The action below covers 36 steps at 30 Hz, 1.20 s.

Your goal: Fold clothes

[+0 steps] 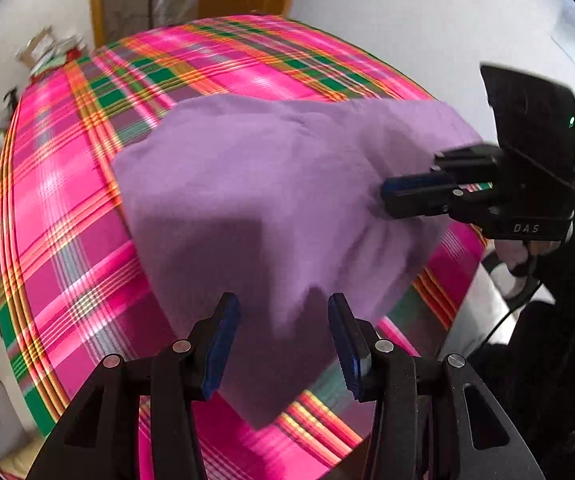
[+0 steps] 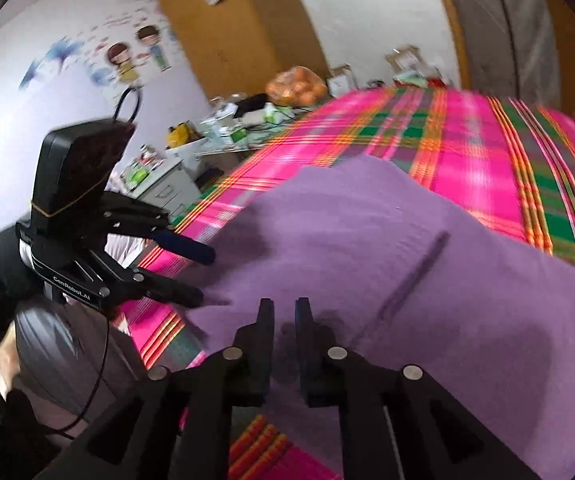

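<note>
Over on the left of the purple cloth, the plaid bedcover runs bright pink, green and orange, with a cluttered desk beyond the cover's far left edge and a bag of oranges sitting at the back of that clutter. The purple cloth itself lies on the plaid cover, near the cover's front edge, its surface soft and a little rumpled, with one corner hanging down toward the camera in the left wrist view. The left gripper hangs above the cloth's near corner, fingers spread wide, blue pads clear of the fabric, nothing between them. From the right wrist view that same left gripper sits just off the cloth's left edge, jaws parted. Moving right across the cloth, the right gripper hovers over the fabric with only a narrow gap between its fingers, and no cloth caught in that gap. In the left wrist view the right gripper shows at the cloth's right side, tips right at the fabric, though the blur hides whether they touch it
</note>
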{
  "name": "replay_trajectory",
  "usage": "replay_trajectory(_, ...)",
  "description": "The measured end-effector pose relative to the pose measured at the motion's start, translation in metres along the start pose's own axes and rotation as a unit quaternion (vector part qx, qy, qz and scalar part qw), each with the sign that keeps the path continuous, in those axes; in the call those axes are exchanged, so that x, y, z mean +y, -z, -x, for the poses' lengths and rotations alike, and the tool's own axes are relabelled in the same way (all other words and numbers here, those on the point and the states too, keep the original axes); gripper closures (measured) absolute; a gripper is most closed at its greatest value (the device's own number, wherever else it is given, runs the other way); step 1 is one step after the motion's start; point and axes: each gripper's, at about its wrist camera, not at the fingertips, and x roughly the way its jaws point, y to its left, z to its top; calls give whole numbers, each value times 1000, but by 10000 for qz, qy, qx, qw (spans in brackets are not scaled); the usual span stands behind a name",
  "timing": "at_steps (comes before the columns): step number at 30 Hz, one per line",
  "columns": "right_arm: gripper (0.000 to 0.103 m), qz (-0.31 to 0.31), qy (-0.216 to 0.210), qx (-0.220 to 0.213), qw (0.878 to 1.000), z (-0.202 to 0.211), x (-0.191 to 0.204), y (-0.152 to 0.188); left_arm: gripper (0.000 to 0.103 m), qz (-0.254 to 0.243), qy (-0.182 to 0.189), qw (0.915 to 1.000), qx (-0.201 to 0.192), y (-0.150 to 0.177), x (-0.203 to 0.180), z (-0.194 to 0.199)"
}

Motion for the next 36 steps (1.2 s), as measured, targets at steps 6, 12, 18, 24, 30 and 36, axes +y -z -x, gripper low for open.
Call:
replay_trajectory(6, 93, 1084, 704, 98, 9916, -10, 30, 25, 54, -360, -79, 9990, 264, 5, -21, -18)
replay_trajectory(12, 93, 1144, 819, 60, 9900, -11, 34, 28, 54, -435, -142, 9987, 225, 7, -22, -20)
replay_trajectory(18, 93, 804, 646, 97, 9946, 2, 24, 17, 54, -137, -83, 9998, -105, 5, -7, 4)
replay_trajectory(24, 90, -80, 179, -237, 9995, -4, -1, -15, 54, 594, -329, 9974, -245, 5, 29, 10)
replay_trajectory(30, 96, -1002, 209, 197, 9945, -37, -40, -32, 54, 954, -234, 9951, -99, 9, 44, 5)
replay_trajectory(36, 93, -1678, 101, -184, 9856, -19, -65, -47, 54, 901, -156, 9957, -179, 5, 42, 9)
